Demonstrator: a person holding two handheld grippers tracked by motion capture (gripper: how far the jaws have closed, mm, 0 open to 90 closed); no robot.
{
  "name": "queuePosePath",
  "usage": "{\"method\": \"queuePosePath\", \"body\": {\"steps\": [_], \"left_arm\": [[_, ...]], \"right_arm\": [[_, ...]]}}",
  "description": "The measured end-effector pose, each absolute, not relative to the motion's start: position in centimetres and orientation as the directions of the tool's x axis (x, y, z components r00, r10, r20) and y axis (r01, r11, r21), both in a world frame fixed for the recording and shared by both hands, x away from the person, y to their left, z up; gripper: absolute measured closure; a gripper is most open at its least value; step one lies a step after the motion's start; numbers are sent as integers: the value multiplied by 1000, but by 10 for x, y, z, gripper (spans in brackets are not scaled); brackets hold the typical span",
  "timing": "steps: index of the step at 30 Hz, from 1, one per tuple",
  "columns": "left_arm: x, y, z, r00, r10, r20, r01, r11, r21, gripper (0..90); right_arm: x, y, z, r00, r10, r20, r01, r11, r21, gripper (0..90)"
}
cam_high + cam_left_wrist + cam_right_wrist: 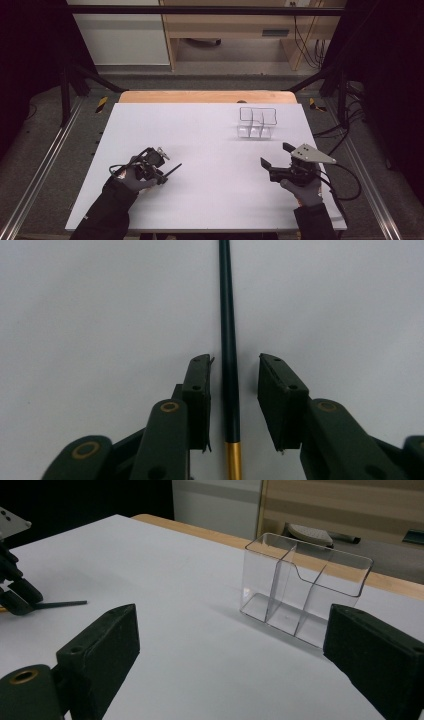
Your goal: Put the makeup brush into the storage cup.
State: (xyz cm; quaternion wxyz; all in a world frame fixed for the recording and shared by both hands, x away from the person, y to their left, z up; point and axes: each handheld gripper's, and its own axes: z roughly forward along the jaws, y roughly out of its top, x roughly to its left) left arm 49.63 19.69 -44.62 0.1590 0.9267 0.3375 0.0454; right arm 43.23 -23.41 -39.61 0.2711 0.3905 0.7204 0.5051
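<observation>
While left gripper (233,390) straddles pen (228,340) | organizer (257,122) well apart

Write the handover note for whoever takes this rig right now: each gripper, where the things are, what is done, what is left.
Left gripper: jaws open, straddling the thin black stick with a gold band, which lies flat on the white table. There are gaps on both sides, so it is not gripped.
Right gripper: jaws wide open, holding nothing, pointed toward the clear divided holder.
The holder stands upright and looks empty, at the far right of the table.
Done: left gripper lined up over the stick.
Left, probably: close on the stick, lift it, and stand it in a holder compartment.
</observation>
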Motion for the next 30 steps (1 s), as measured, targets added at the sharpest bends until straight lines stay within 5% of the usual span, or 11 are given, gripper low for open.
{"method": "queuePosePath", "body": {"steps": [30], "left_arm": [[496, 191, -446, 758, 652, 10, 624, -731, 277, 823]], "right_arm": [[433, -234, -397, -550, 835, 8, 293, 184, 938, 82]]}}
